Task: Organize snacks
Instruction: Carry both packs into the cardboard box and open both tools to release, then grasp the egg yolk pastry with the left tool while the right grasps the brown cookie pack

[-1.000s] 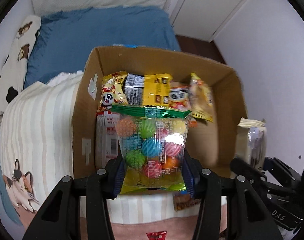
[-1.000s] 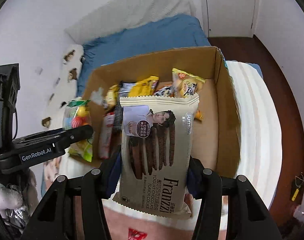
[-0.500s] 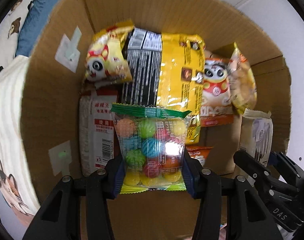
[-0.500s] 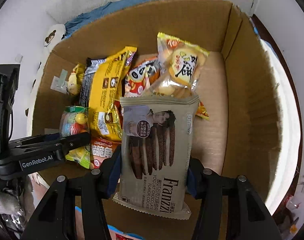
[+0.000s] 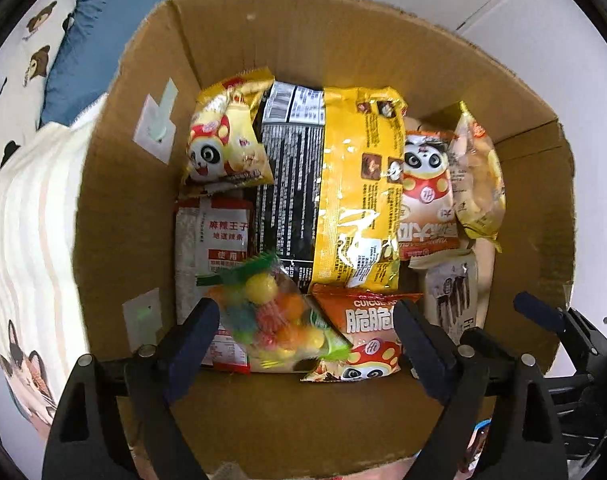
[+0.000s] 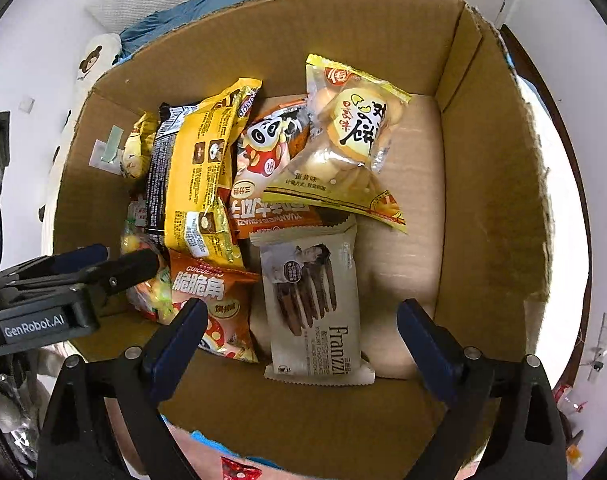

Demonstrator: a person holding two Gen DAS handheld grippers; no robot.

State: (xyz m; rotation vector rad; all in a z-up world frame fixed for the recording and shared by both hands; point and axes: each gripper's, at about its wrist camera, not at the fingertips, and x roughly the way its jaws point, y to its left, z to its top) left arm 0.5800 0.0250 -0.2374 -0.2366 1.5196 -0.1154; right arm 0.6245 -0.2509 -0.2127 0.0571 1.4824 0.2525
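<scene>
One cardboard box (image 6: 491, 200), nine snack packets (image 6: 315, 308) inside it, two tongs (image 6: 299, 340)

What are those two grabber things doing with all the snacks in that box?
A person is packing snacks into the cardboard box. Both grabbers hang open above it. Under the left gripper lies the bag of colourful candy balls, on top of other packets. Under the right gripper lies the Franzzi cookie pack, flat on the box floor.

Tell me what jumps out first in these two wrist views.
A cardboard box crammed with snack packs fills both views, a big yellow bag standing out mid-box. Both grippers, left and right, hang open over it, above a candy-ball bag and a Franzzi cookie pack.
</scene>
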